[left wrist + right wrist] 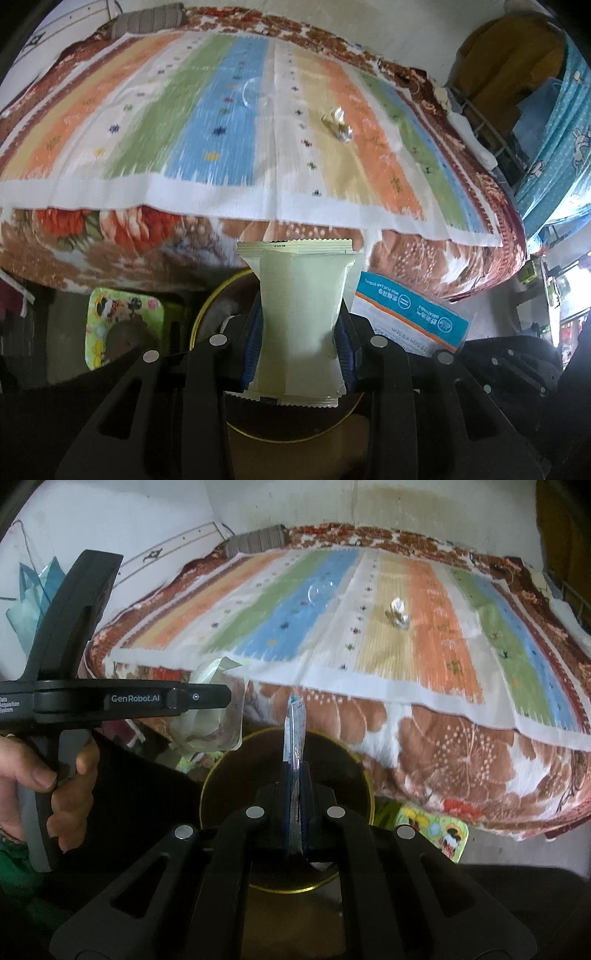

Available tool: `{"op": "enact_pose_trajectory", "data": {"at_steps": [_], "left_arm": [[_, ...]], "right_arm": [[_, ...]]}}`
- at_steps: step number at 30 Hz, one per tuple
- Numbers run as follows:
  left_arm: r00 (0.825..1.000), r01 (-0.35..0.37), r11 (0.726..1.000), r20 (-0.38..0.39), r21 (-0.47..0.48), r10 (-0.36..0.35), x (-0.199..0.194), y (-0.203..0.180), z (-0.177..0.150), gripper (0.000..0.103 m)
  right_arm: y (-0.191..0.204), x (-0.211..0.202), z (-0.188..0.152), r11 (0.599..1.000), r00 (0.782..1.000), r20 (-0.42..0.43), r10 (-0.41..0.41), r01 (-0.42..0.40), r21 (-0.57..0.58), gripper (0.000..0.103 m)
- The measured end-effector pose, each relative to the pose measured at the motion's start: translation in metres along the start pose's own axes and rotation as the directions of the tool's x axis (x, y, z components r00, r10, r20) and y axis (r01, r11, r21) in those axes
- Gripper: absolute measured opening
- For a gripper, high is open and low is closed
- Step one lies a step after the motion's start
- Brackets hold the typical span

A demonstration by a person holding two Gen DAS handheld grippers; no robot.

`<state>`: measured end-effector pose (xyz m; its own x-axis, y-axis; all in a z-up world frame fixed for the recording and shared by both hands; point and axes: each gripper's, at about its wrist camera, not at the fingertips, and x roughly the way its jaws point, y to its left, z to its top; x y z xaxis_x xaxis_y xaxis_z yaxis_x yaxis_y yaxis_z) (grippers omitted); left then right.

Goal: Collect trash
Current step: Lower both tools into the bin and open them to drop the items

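Note:
My left gripper [298, 347] is shut on a pale green sealed packet [301, 314] that stands upright between its blue pads. My right gripper [294, 808] is shut on a thin blue, white and orange packet [294, 734], seen edge-on here and flat in the left wrist view [410, 314]. Both packets hang over a dark round bin with a gold rim [364, 771] beside the bed. A hand [55, 775] holds the left gripper [225, 698] at the left. On the striped cloth lie a crumpled shiny wrapper [398, 613] and a clear plastic piece [319, 589].
The bed with the striped cloth [424, 653] over a floral blanket [443, 760] fills the space ahead, its front edge just past the bin. A colourful cartoon-print stool [122, 325] stands beside the bin. Blue patterned fabric [554, 155] hangs at the right.

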<state>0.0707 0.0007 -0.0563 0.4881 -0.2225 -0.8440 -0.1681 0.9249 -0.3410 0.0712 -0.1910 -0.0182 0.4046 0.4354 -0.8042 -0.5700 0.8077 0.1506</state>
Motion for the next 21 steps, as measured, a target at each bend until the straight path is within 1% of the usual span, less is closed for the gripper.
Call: {"op": "enact_pose_trajectory", "data": {"at_steps": [3,7,14,21], "left_arm": [[0.999,-0.021,1.000,-0.033,-0.008,0.021,0.008,0.001,-0.004,0.033],[0.996,-0.029,0.999,-0.088,-0.031,0.027,0.021,0.004,-0.006,0.033],[0.988,-0.073,0.996,-0.139,-0.058,0.065,0.036,0.011,-0.008,0.035],[0.972,-0.129,0.989,-0.204,-0.072,0.112,0.061,0.015,-0.012,0.035]], "right_arm": [[0.001,0.008,-0.006,1.000,0.999,-0.048,-0.003,0.004,0.009,0.003],[0.002,0.016,-0.011,1.000,0.996,-0.090,-0.002,0.003,0.016,0.003],[0.001,0.033,-0.014,0.999,0.988,-0.156,0.015,-0.007,0.048,0.003],[-0.002,0.051,-0.016,0.996,0.978,-0.204,0.038,-0.019,0.091,0.003]]}}
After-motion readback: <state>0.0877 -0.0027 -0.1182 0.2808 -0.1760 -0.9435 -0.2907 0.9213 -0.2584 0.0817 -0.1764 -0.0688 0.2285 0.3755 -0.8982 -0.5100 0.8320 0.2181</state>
